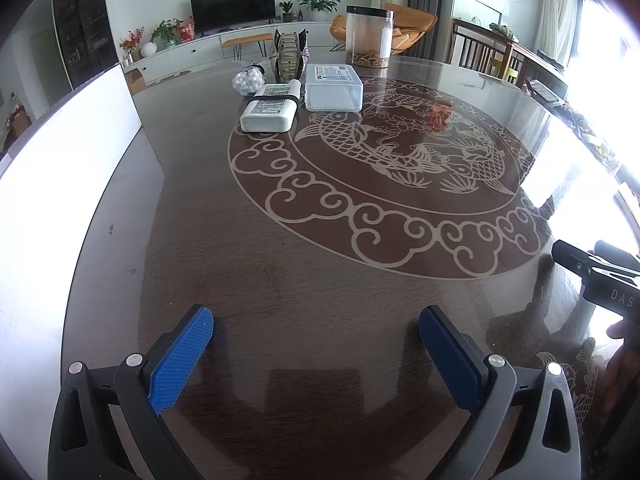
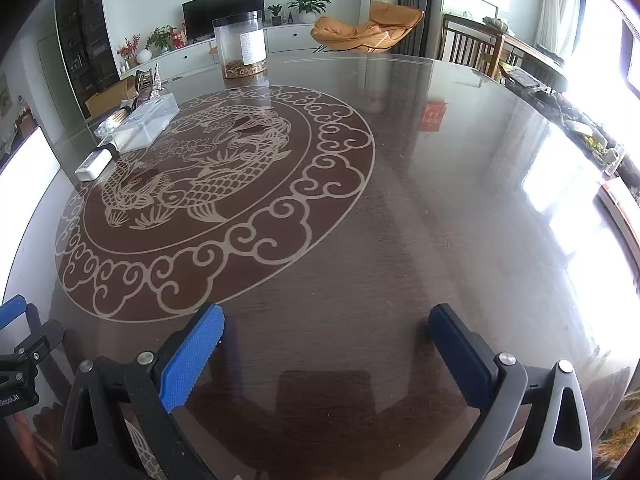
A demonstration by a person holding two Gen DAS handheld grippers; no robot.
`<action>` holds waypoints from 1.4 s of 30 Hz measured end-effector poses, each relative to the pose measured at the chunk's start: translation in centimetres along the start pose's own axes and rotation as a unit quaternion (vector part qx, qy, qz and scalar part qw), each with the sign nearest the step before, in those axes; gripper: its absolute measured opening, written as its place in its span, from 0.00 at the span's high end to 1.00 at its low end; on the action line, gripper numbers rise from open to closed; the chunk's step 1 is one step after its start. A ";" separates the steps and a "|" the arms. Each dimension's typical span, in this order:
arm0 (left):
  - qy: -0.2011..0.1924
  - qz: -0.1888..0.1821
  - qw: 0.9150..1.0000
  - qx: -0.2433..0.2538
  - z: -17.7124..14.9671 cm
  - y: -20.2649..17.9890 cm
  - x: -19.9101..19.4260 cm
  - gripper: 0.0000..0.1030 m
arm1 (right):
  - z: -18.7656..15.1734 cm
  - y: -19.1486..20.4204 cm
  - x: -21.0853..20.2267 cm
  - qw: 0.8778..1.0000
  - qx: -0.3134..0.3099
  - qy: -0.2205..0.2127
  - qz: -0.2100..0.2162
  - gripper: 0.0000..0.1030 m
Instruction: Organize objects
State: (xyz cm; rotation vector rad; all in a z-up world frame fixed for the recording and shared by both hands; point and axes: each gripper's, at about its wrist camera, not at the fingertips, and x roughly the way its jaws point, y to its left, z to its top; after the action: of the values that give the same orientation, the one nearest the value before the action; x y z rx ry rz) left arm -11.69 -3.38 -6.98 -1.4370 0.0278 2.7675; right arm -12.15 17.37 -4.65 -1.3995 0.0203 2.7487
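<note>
On the far side of the dark round table (image 1: 280, 280) lie a white flat pack with a black band (image 1: 270, 110), a clear lidded plastic box (image 1: 334, 86), a bag of white balls (image 1: 248, 79), a foil snack bag (image 1: 289, 56) and a tall clear jar (image 1: 369, 36). My left gripper (image 1: 316, 344) is open and empty, low over the near table. My right gripper (image 2: 326, 344) is open and empty too. The same pack (image 2: 96, 164), box (image 2: 146, 122) and jar (image 2: 240, 44) show far left in the right wrist view.
A white panel (image 1: 68, 160) stands along the table's left edge. The table bears a carved fish medallion (image 1: 400, 152). An orange lounge chair (image 2: 368, 26), wooden chairs (image 2: 476, 50) and a TV cabinet (image 1: 232, 42) stand beyond. Clutter lines the right edge (image 2: 588, 132).
</note>
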 end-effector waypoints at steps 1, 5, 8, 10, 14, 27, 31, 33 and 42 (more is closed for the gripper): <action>0.000 0.000 1.000 0.000 0.0 0.0 0.0 0.00 | 0.0 0.0 0.0 1.000 0.000 0.000 0.000 0.00; 0.000 0.000 1.000 0.000 0.0 0.0 0.0 0.00 | 0.0 0.0 0.0 1.000 0.000 0.000 0.000 0.01; 0.000 0.000 1.000 0.000 0.0 0.0 0.0 0.00 | 0.0 0.0 0.0 1.000 0.000 0.000 0.000 0.01; 0.000 0.000 1.000 -0.001 0.0 0.0 0.0 0.00 | 0.0 0.0 0.0 1.000 0.000 0.000 0.000 0.01; 0.000 0.001 1.000 0.000 0.0 0.0 0.0 0.00 | -0.1 0.0 -0.1 1.000 0.003 -0.001 0.002 0.01; 0.059 -0.054 0.994 -0.077 3.3 3.7 0.8 0.00 | -0.2 0.1 0.0 1.000 0.002 0.000 -0.001 0.01; 0.035 -0.054 0.995 -0.074 8.1 4.6 2.4 0.00 | -0.2 0.1 -0.1 1.000 0.005 -0.001 0.001 0.01; 0.036 -0.017 0.999 -0.030 11.4 4.3 4.3 0.00 | -0.2 0.0 -0.1 1.000 0.006 -0.002 0.002 0.01; 0.075 -0.005 0.997 -0.002 18.9 6.4 12.5 0.00 | -0.3 -0.2 -0.2 1.000 0.014 -0.006 0.007 0.01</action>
State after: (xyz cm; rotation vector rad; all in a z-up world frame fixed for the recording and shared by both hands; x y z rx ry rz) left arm -34.52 -9.08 -6.31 -1.6375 0.0178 2.6483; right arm -11.78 17.51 -4.67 -1.3819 0.0672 2.7564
